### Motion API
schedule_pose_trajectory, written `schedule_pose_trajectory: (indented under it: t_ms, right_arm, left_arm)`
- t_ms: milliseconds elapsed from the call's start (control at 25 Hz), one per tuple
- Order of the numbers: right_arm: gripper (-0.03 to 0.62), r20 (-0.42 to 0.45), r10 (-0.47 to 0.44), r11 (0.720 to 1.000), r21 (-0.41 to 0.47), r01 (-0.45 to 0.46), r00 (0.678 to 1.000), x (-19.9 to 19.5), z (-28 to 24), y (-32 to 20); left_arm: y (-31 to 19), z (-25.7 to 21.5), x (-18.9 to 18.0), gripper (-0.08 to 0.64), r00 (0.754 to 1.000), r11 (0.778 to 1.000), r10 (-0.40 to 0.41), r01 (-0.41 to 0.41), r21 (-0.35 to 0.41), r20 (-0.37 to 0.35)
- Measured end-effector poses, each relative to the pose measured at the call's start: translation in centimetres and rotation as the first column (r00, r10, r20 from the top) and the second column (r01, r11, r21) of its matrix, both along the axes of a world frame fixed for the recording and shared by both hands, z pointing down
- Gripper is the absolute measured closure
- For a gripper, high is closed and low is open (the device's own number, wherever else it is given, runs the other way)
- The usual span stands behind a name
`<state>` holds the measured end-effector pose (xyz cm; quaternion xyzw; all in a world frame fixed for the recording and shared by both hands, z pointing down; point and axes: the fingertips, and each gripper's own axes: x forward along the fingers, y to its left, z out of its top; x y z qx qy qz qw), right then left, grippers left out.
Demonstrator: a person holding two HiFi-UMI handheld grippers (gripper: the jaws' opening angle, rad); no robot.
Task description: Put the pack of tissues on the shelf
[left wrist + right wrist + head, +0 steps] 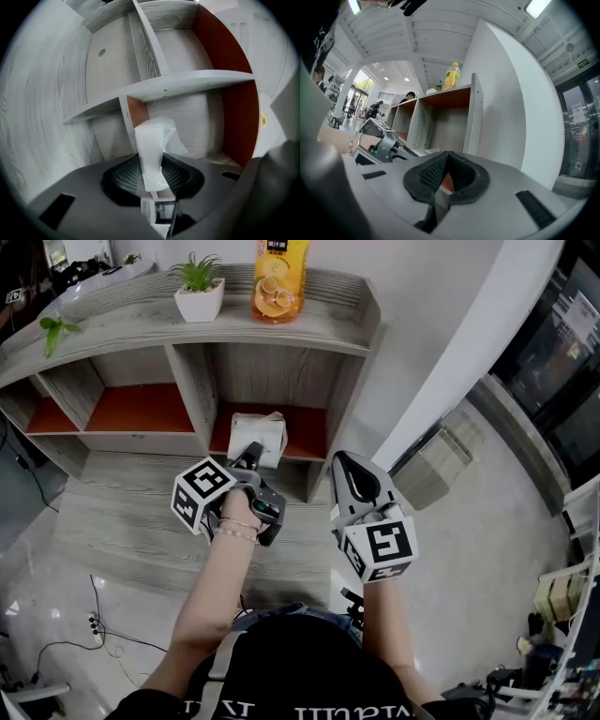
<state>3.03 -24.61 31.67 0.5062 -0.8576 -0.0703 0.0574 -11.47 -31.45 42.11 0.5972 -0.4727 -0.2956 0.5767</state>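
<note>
Pack of tissues (259, 433) at the mouth of the right-hand lower compartment (305, 432) of the shelf unit (187, 381), pinched by its thin plastic-wrapped edge between the narrowly set jaws of the left gripper (151, 178). Gripping the edge keeps the bulk of the pack ahead of the jaws, so it can enter the opening first. Whether its underside already rests on the red floor cannot be told. Right gripper (447, 164), jaws together and holding nothing, hangs to the right of the unit, nearer the person, and is judged to be kept clear of the working arm. Contents: this compartment holds only the pack. The middle compartment (141, 409) to its left shows a bare red floor. The top board (112, 320) carries a potted plant (200, 292) and, to its right, an orange juice bottle (279, 277), both well beyond the pack. Remaining step, as judged: set down, release and withdraw
</note>
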Motion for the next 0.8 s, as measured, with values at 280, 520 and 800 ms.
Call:
schedule_pose_trajectory:
  t_ms: [280,520,800]
  right_arm:
    - [0.575,-0.002,-0.006,1.000,0.001,0.006,1.000,0.1,-0.1,0.1]
    - [0.575,-0.008,-0.015,1.000,-0.004,0.015,1.000,-0.3,0.0,0.2]
    - [0.575,-0.001,-0.014,1.000,-0.006,0.014,1.000,-0.4,0.2,0.5]
  left_arm:
    - [-0.1,1.1,-0.5,0.382,0.999,0.999,-0.026,0.026,-0.031,-0.020]
    - [-0.2,0.2,-0.5,0.255,0.999,0.997,-0.024,0.026,0.070,-0.037]
    - [0.3,-1.3,-0.7,0.146,0.999,0.981,-0.034,0.028,0.193,0.030]
